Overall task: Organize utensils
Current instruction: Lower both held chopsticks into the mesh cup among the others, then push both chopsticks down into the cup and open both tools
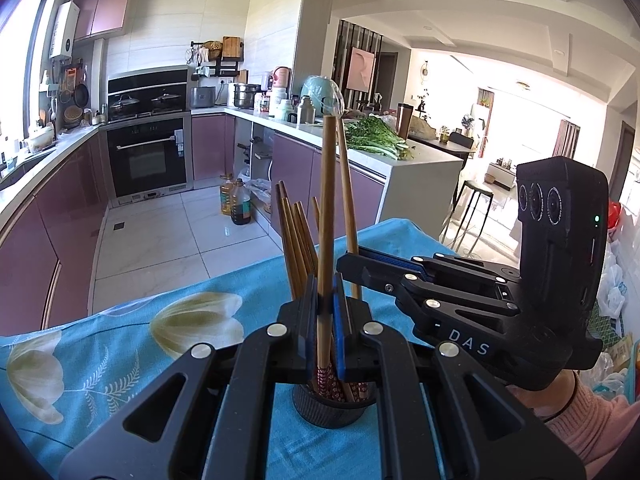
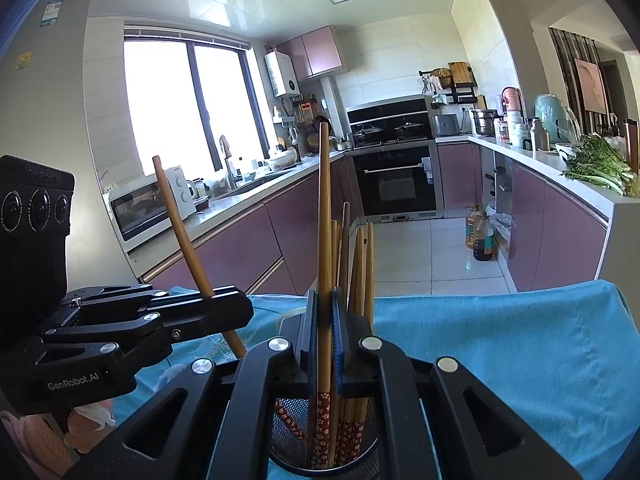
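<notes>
A chopstick [image 1: 326, 216] is clamped upright between the closed blue pads of the left gripper [image 1: 325, 308], its patterned end reaching down into the black holder [image 1: 332, 410] that stands on the blue cloth [image 1: 120, 344]. To the right in the same view, a second chopstick [image 1: 347, 200] is pinched by the right gripper [image 1: 352, 264], leaning slightly over the holder. In the right wrist view that second chopstick [image 2: 325, 240] is seen gripped between the closed pads of the right gripper [image 2: 325, 320], with more chopsticks [image 2: 362, 264] standing in the mesh holder [image 2: 288, 440].
</notes>
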### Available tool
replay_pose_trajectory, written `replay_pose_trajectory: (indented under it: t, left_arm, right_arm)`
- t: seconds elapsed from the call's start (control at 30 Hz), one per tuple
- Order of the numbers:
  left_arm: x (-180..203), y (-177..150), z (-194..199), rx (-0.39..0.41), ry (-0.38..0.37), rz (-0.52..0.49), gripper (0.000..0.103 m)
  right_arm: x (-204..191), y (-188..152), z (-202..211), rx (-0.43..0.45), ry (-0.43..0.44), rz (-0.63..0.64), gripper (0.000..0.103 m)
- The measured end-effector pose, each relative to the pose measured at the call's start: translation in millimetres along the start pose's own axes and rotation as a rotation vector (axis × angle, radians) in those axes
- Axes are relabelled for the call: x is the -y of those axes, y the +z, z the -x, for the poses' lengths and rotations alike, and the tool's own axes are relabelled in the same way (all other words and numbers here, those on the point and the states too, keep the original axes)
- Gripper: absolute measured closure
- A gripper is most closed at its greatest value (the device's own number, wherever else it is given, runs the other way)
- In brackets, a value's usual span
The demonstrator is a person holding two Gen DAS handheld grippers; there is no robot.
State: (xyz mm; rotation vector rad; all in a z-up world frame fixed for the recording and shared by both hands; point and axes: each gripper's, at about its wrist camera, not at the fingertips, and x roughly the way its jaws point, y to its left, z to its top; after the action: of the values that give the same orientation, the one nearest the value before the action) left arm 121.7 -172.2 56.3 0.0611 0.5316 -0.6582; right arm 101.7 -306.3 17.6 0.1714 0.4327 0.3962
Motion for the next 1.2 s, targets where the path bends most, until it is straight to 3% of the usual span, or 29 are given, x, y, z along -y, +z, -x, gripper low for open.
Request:
replay_pose_trajectory:
  t: [1.2]
  left_arm:
    - [-5.2, -17.0, -22.8, -0.081, -0.001, 0.004, 0.095]
  right_arm:
    - [11.9, -14.3, -8.9, -0.046, -0.004, -0.017, 0.097]
